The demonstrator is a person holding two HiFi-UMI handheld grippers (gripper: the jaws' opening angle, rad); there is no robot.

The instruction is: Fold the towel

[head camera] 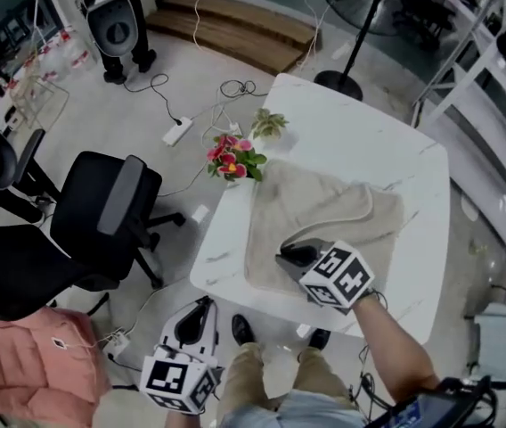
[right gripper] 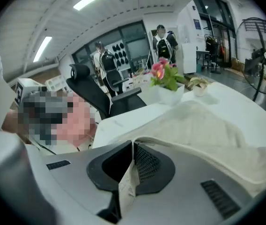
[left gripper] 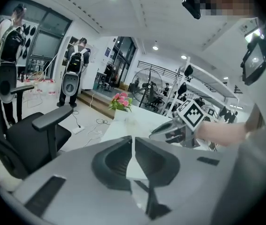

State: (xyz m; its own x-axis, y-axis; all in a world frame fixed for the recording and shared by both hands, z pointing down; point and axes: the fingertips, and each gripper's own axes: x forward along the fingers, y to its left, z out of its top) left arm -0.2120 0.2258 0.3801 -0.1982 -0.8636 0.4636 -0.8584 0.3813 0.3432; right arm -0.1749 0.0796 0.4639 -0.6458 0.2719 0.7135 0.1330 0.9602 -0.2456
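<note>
- Head view: my right tool (head camera: 283, 257) grips the hem of the towel (head camera: 324, 205), lying partly folded on the desk (head camera: 360, 127).
- My left tool (head camera: 203, 306), closed and empty, hangs off the desk.

White square table (head camera: 413, 176) centre right of frame. Beige towel (head camera: 306, 212) laid across its left part, upper right portion doubled over, hem curving round the fold. Pot of pink flowers (head camera: 231, 160) at table's upper left edge, just beside towel's corner; small green sprig (head camera: 269, 123) above it. Right gripper (head camera: 293, 255) over towel's lower edge. Left gripper (head camera: 198, 315) bottom centre-left, off the table. Black office chairs (head camera: 110, 208) at left. Pink cloth (head camera: 30, 364) bottom left. Power strip (head camera: 177, 132) on floor, upper centre.
</note>
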